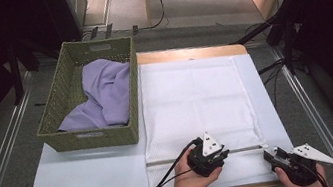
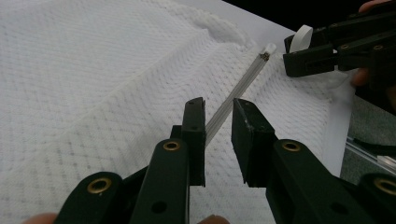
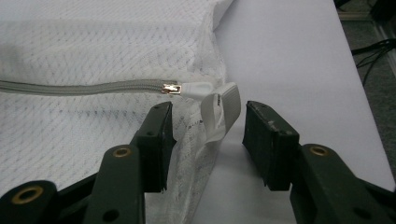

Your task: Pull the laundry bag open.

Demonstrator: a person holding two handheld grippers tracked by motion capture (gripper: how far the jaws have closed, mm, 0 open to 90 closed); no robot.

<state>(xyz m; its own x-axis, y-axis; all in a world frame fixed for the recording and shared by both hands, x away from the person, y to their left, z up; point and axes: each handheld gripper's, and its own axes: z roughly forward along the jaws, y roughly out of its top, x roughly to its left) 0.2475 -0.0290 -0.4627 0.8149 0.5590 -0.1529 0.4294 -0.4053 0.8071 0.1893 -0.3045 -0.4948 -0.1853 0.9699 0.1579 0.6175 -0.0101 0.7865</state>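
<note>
White mesh laundry bag (image 1: 196,104) lies flat on the right half of the worktop (image 1: 92,178), its zipper (image 1: 244,149) running along the near edge. The zipper's long axis goes left to right, parallel to the worktop's near edge, and its closed teeth end at the slider (image 3: 170,87) at the bag's near right corner, with the white pull tab (image 3: 198,88) pointing right, away from the teeth.

Nearest the person, the left tongs (image 1: 214,159) sit over the middle of the zipper line. In the left gripper view the zipper (image 2: 233,100) passes up through the narrow gap between the two black jaws, which stand close on either side of it; whether the pads actually press on it cannot be told. The right tongs (image 1: 271,154) are at the near right corner. In the right gripper view their jaws stand apart, a white fabric loop (image 3: 224,114) between them with clear space on its right side, and mesh bunched against the left jaw.

A pale sheet (image 1: 268,108) covers the worktop under the bag. Farther off, on the left side, a green woven basket (image 1: 100,137) stands just beside the bag's left edge, with a lilac cloth (image 1: 106,93) heaped inside it. Beyond the worktop is grey floor with black cables (image 1: 272,69).
</note>
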